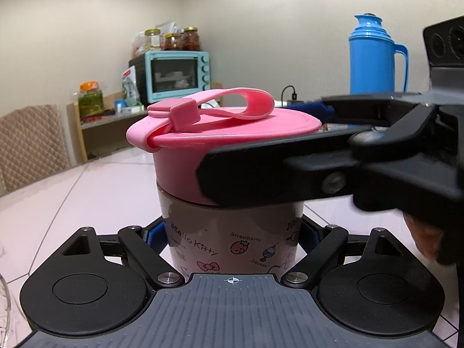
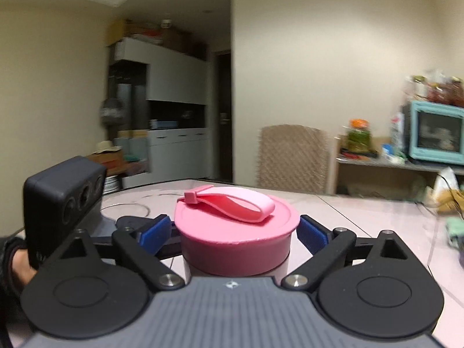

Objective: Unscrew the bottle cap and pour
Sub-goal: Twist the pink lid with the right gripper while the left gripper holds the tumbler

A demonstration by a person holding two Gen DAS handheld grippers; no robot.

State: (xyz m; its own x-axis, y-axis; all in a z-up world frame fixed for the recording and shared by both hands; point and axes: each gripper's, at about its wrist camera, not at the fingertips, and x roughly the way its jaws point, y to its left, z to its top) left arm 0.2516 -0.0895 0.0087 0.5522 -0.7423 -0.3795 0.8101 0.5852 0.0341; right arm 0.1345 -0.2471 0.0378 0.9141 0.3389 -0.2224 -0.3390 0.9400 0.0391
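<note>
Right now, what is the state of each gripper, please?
Left gripper: closed on the bottle body.
Right gripper: open, pads on either side of the pink cap, not pressing.

The pink cap (image 1: 185, 150) looks like smooth, slightly glossy plastic, its strap (image 1: 232, 107) matt and rubbery. The table (image 1: 87, 191) is glossy tile; the chair (image 1: 32, 145) wears quilted cloth.

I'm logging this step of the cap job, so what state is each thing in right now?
Cup: upright on the table, gripped low on its body.
Pink lid: still on the cup, strap lying across its top.
Left tongs: shut on the cup.
Right tongs: open, pads either side of the lid, not pressing.
Blue flask: upright, capped.
Small oven: door shut.
</note>
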